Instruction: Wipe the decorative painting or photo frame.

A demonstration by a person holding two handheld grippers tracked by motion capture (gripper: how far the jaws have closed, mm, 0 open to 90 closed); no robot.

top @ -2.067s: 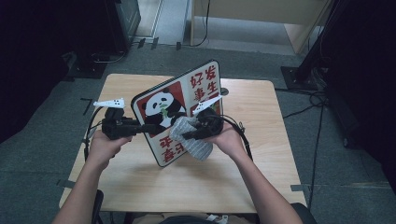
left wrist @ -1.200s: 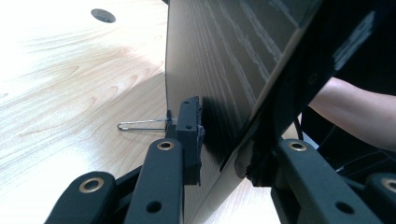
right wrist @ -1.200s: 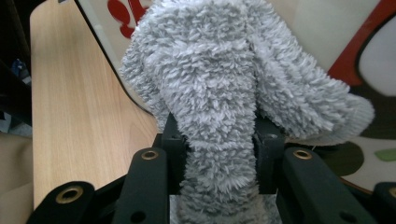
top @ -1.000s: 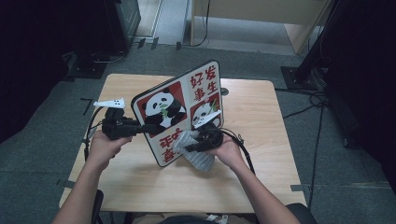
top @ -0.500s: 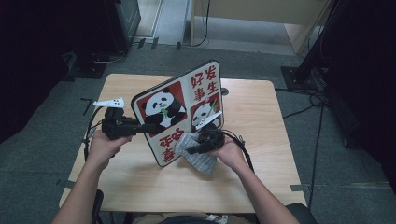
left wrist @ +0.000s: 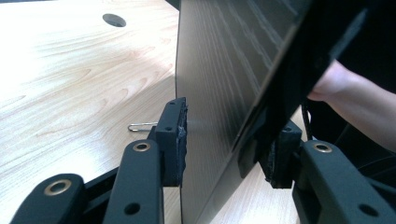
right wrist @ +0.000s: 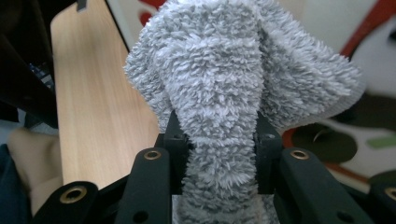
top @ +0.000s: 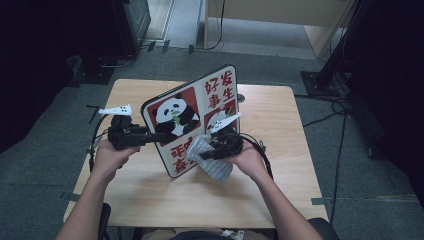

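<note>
- Standing tilted on its lower edge near mid-table: flat rectangular panda-printed board with red panels (top: 192, 120), long axis running from near-left to far-right.
- Gripping a fluffy grey cloth (right wrist: 224, 84): right gripper (top: 214, 149), jaws narrow and clamped on the fold, cloth touching the board's printed face at its lower right.
- Straddling the board's left edge: left gripper (top: 150, 136), jaws just widened; in the left gripper view one pad (left wrist: 173, 135) close against the plain back, a gap at the other, grip judged slack.
- Compared with a second ago: cloth and right gripper slightly higher on the face; board unmoved.
- Lying on the pale wooden table (left wrist: 70, 84) behind: small wire paperclip (left wrist: 142, 126).
</note>
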